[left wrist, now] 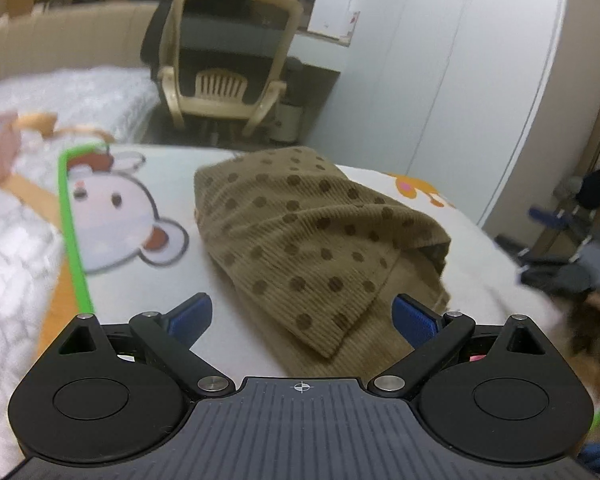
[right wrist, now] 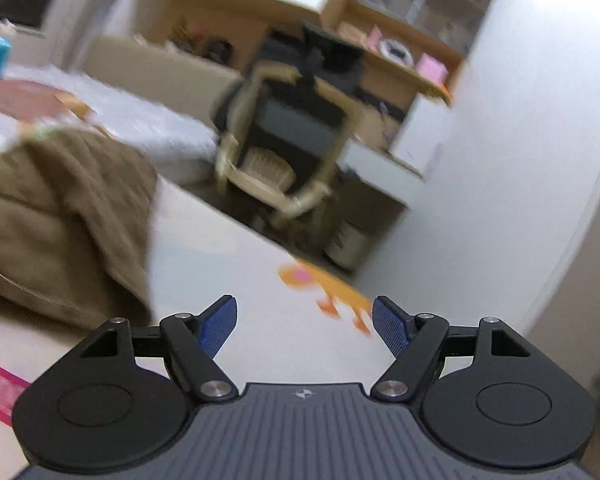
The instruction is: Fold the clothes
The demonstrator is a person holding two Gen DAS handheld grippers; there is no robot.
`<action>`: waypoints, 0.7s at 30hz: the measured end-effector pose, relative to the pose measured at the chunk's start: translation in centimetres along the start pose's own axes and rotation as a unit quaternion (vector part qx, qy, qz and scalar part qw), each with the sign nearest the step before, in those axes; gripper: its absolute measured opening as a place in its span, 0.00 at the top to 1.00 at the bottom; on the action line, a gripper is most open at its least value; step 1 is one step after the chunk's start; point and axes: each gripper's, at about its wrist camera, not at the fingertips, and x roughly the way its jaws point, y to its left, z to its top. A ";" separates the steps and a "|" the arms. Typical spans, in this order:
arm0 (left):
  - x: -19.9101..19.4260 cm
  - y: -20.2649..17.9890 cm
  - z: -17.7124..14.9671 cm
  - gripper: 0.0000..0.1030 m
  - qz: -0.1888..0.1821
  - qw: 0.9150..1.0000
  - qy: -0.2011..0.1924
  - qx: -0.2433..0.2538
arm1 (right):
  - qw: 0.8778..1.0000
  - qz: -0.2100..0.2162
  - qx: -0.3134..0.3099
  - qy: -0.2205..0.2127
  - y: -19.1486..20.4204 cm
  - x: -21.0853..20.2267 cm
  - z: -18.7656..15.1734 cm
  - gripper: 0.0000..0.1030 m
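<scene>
- No words, brand names or numbers can be read in either view.
- The only sign on the left tool (left wrist: 302, 318) is a small white crosshair mark printed at the front edge of its grey ribbed body.
- The right tool (right wrist: 304, 326) carries a small white emblem at the same spot; its shape is too small to tell.

Brown garment (left wrist: 312, 236) mid-mat; bare mat (right wrist: 268, 320) beside; chair (left wrist: 224, 60) beyond.

right gripper (right wrist: 304, 322) jaws apart, empty | brown garment (right wrist: 64, 220) left | chair (right wrist: 288, 136) beyond
</scene>
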 end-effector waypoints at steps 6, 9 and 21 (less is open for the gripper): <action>-0.8 -1.6 -1.5 0.29 0.024 0.997 -0.008 0.077 | 0.998 0.027 -0.054 -0.036 2.9 0.3 1.4 0.54; -0.3 -2.2 -2.1 0.29 0.031 0.995 -0.010 0.095 | 0.996 0.036 -0.070 -0.046 4.1 0.9 2.0 0.55; -0.5 -3.2 -1.4 0.91 0.048 0.979 -0.029 0.196 | 0.991 0.055 -0.090 -0.085 3.8 1.3 5.3 0.91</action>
